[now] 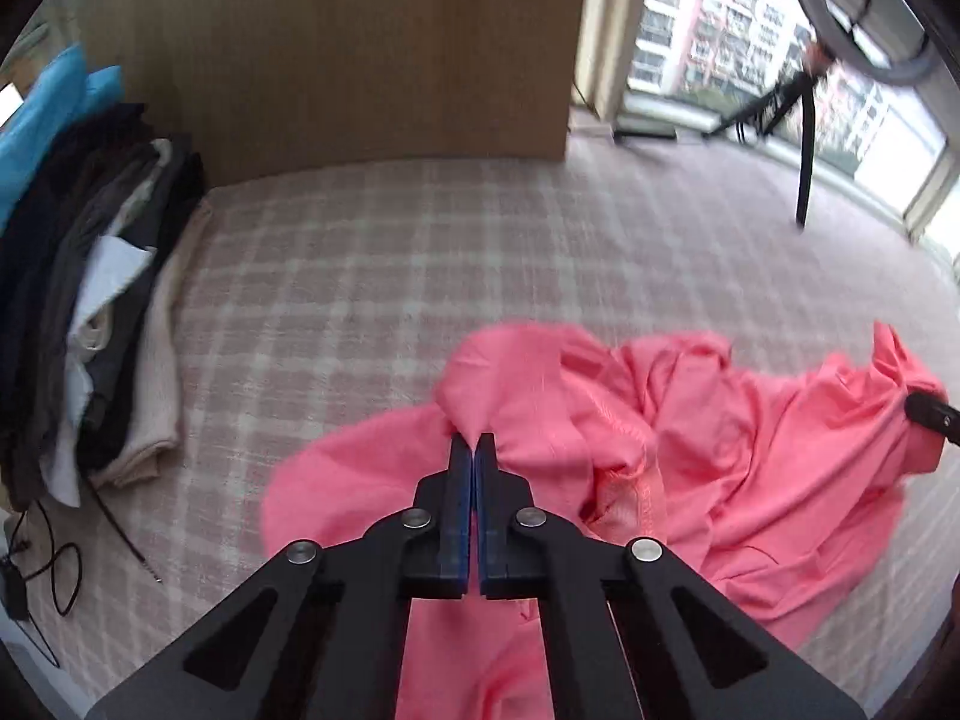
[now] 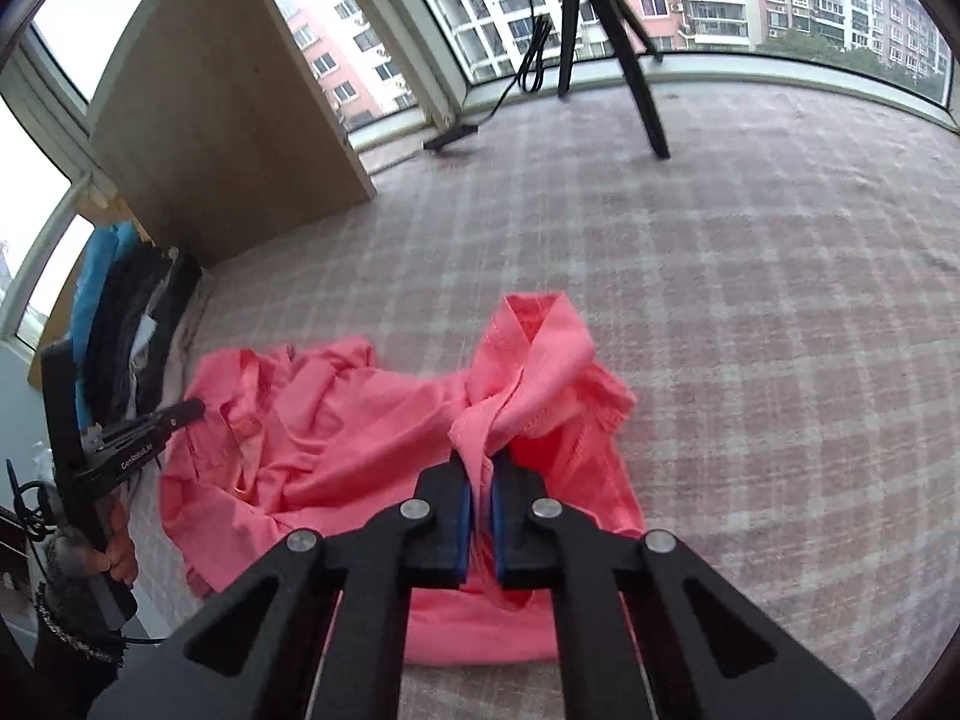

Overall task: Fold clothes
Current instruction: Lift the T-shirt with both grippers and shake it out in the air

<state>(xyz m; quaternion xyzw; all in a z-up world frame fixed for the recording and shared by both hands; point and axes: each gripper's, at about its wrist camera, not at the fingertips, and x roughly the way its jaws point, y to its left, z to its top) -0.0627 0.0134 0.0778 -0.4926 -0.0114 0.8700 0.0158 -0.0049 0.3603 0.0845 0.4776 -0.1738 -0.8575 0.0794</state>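
Observation:
A crumpled pink garment lies on the plaid bed cover; it also shows in the right wrist view. My left gripper is shut on a pinched fold of the pink garment at its left part. My right gripper is shut on a twisted edge of the pink garment at its right part. The right gripper's tip shows at the garment's far right edge. The left gripper shows at the garment's left side.
A stack of folded dark, white and blue clothes lies at the left by a wooden panel. A black tripod stands by the window. Cables lie at the left edge.

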